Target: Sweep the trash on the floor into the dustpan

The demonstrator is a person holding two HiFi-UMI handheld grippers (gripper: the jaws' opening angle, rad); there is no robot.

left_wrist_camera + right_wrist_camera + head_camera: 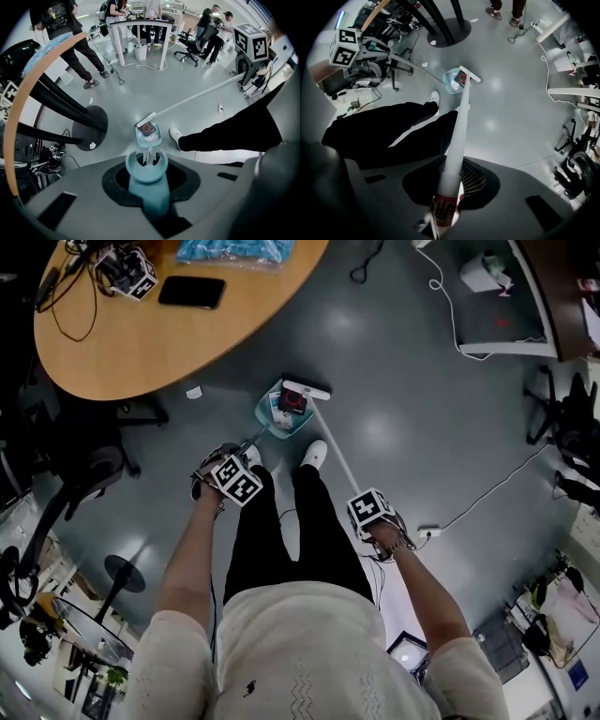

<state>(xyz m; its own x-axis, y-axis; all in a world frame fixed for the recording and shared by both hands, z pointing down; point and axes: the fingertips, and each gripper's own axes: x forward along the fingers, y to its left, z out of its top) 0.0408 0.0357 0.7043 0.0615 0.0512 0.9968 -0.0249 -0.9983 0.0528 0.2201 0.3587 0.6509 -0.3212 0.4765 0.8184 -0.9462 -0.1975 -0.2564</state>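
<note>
A teal dustpan (279,415) rests on the grey floor just ahead of my feet, with a red-and-black piece of trash (292,402) and pale scraps inside it. The white broom head (307,387) lies against the pan's far edge. My left gripper (234,479) is shut on the dustpan's teal handle (146,171), and the pan (149,134) shows straight below it. My right gripper (374,512) is shut on the white broom handle (456,140), which slants down to the broom head (469,75) at the dustpan (453,80).
A round wooden table (141,343) with a phone (191,292) stands at the upper left; its black base (90,127) is left of the pan. A white scrap (194,392) lies near it. An office chair (89,474) is at left, a cable and power strip (429,532) at right. People (75,42) stand farther off.
</note>
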